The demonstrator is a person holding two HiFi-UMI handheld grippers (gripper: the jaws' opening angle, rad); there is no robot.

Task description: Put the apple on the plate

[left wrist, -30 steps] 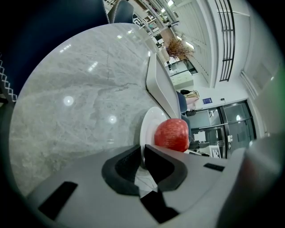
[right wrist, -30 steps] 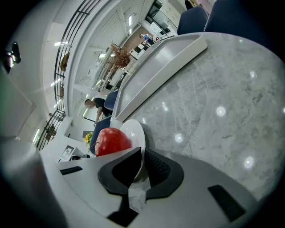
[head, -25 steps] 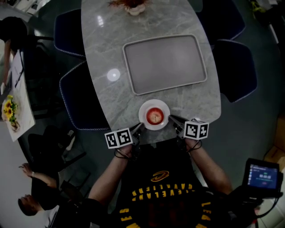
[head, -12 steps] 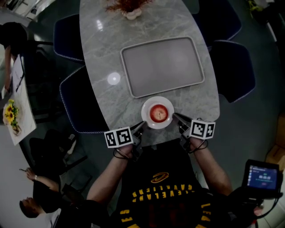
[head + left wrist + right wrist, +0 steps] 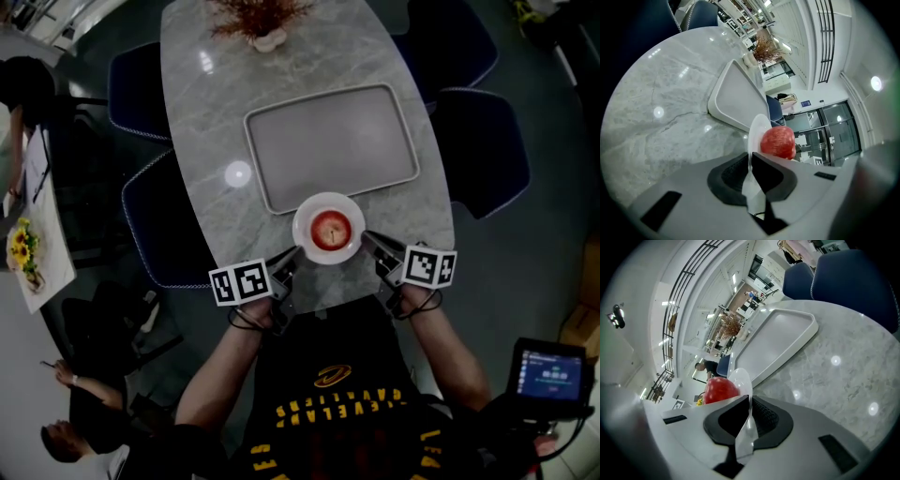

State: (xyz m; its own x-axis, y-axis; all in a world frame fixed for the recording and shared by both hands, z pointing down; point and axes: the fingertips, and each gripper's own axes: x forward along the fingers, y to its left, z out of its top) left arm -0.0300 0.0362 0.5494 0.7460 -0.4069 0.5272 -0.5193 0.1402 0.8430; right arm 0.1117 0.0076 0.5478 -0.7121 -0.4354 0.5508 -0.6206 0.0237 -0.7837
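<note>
Red apple (image 5: pixel 330 228) sits in the middle of the white plate (image 5: pixel 302 242). Each claw is clenched on the plate's rim, the left claw (image 5: pixel 291 257) at its near-left edge and the right claw (image 5: pixel 367 239) at its right edge (both gripper views show the thin rim pinched between the pads). Since a second ago the plate has travelled from the near edge of the surface (image 5: pixel 202 131) toward the grey tray (image 5: pixel 330 141). Its far rim is now just beside the tray's near lip.

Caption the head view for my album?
Left tongs and right tongs pinch a white plate carrying a red apple.
</note>
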